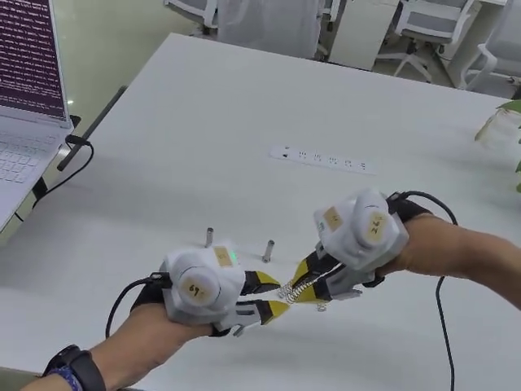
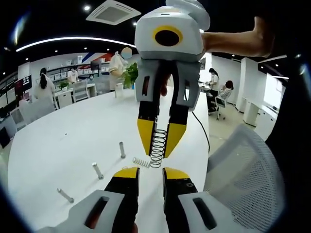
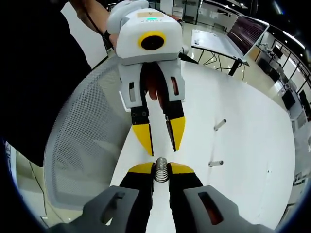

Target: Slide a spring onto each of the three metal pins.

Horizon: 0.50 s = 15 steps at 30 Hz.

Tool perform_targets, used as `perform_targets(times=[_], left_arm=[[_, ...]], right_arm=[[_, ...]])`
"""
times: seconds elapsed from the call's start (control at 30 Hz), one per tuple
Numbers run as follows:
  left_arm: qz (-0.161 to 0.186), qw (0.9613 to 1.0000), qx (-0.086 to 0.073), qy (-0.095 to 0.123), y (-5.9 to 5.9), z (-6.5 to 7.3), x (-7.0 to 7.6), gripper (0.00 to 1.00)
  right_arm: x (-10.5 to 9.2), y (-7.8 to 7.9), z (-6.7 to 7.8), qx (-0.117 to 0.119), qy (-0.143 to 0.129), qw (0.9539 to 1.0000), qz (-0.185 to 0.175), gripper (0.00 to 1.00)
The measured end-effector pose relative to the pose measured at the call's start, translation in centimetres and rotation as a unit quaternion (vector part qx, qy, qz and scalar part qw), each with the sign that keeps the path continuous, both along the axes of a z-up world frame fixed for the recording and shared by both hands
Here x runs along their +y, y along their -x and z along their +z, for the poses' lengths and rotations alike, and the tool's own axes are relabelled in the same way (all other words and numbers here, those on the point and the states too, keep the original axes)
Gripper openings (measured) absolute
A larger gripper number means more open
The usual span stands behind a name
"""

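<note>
Nearest the person in the head view, the left tool (image 1: pixel 272 296) is held low over the white surface (image 1: pixel 244 122). Its yellow-tipped jaws stand apart with nothing clamped between them, as the right gripper view also shows (image 3: pixel 160 140). In its own view the left tool (image 2: pixel 151 173) points straight at the other one.

Just beyond its tips hangs a spring (image 1: pixel 296 287), held off the surface. The right tool (image 1: pixel 312 285) is clamped on it, tip to tip with the left tool. The left gripper view shows the spring (image 2: pixel 158 145) pinched between the right tool's (image 2: pixel 158 138) yellow tips. Its free end reaches down to just short of the left tool's gap. In the right gripper view the spring (image 3: pixel 162 171) is seen end-on, squeezed in the right tool (image 3: pixel 161 170).

A second spring (image 2: pixel 141 162) lies flat on the surface under the held one.

Farther out, three metal pins stand upright and bare: a near pin (image 2: pixel 64 195), a middle pin (image 2: pixel 97 170) and a far pin (image 2: pixel 122 149). Two of them show in the head view, one (image 1: pixel 209 237) just behind the left tool, the other (image 1: pixel 267 251) beside it.

Well beyond lies a white power strip (image 1: pixel 323 159). An open laptop (image 1: pixel 24 90) sits at the far left edge, and office chairs (image 1: pixel 431 24) stand past the surface.
</note>
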<state>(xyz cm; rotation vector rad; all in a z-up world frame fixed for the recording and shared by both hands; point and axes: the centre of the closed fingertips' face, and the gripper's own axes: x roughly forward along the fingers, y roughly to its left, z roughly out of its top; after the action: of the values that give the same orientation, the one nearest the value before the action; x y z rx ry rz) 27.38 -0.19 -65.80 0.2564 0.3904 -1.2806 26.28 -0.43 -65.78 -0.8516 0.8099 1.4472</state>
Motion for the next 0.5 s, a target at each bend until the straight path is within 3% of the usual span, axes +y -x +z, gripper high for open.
perform_targets(times=[0.5], left_arm=[[0.063, 0.998, 0.008, 0.002, -2.5, 0.4, 3.7, 0.19]], right_arm=[[-1.0, -2.6, -0.8, -0.001, 0.007, 0.9989, -0.047, 0.08]])
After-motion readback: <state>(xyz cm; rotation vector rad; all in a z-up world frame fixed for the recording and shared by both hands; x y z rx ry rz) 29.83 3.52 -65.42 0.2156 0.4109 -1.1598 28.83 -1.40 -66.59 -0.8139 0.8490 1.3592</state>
